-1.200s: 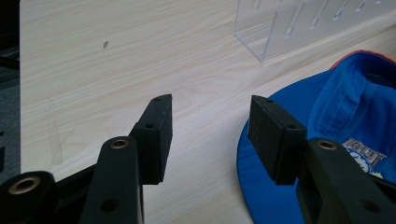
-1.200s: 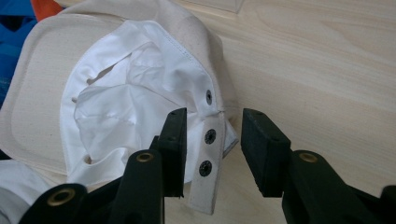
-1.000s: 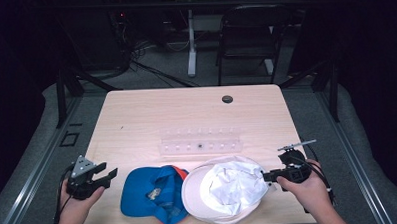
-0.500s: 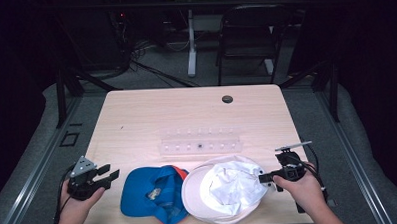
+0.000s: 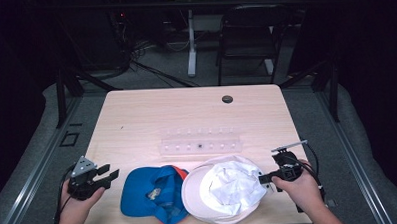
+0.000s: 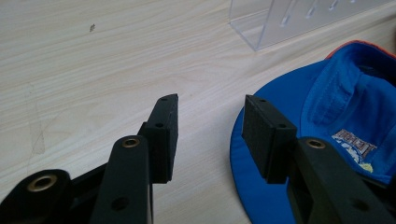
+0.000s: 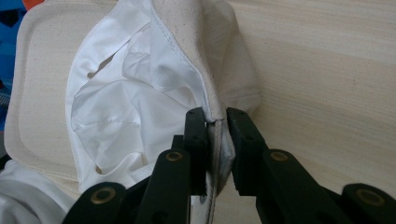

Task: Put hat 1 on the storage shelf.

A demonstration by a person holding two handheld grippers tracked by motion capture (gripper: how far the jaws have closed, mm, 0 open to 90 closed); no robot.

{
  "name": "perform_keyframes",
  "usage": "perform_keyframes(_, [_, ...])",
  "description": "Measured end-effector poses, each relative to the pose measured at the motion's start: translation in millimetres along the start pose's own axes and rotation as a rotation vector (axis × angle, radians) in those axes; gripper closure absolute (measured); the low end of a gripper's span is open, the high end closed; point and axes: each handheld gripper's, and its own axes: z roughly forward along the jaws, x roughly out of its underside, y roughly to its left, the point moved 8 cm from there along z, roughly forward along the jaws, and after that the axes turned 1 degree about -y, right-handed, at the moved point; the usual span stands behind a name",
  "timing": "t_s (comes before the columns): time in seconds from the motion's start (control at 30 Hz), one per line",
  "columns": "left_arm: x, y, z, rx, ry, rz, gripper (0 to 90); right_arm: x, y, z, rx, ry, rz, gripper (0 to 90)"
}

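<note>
The white hat's (image 5: 224, 191) rim at 3 o'clock is clamped by the right tongs (image 7: 216, 122), which have just closed; the left tongs (image 6: 210, 126) are held released beside the blue cap (image 5: 152, 193).

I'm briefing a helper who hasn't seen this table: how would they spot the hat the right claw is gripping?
On the pale wooden table, look along the near edge, right of the blue fabric cap. The cream fabric hat with crumpled white lining lies upside down there, pinched at its edge by the right claw; its neighbour is blue, not cream.

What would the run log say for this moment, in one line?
right gripper: jaws just closed, shut on white hat rim | left gripper: open, nothing between jaws, beside blue cap | table: both upside down
</note>
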Motion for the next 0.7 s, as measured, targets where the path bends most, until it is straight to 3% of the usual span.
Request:
perform_keyframes(0.07, [-0.2,0.7,-0.2,0.003,-0.003,0.001,56.5,0.0,0.7,-1.3,0.007,0.013,-0.023,79.2])
perform_keyframes(0.23, [0.8,1.3,0.2,0.009,0.005,-0.003,56.4,-1.9,3.1,-2.9,0.018,0.015,-0.024,79.3])
perform_keyframes(0.4, [0.4,1.6,-0.4,0.012,0.001,-0.009,56.8,-0.9,7.4,-4.2,0.004,0.046,-0.053,80.2])
perform_keyframes(0.47, [1.1,1.5,0.0,0.029,0.007,-0.033,57.8,-1.4,9.5,-5.1,0.006,0.051,-0.055,80.4])
perform_keyframes(0.6, [1.3,2.6,0.0,0.026,0.001,-0.035,58.2,-4.2,14.5,-10.2,-0.019,0.063,-0.05,80.9])
perform_keyframes(0.7, [1.0,3.2,-0.5,0.022,-0.001,-0.042,58.1,-8.1,19.4,-13.8,-0.032,0.043,-0.046,81.0])
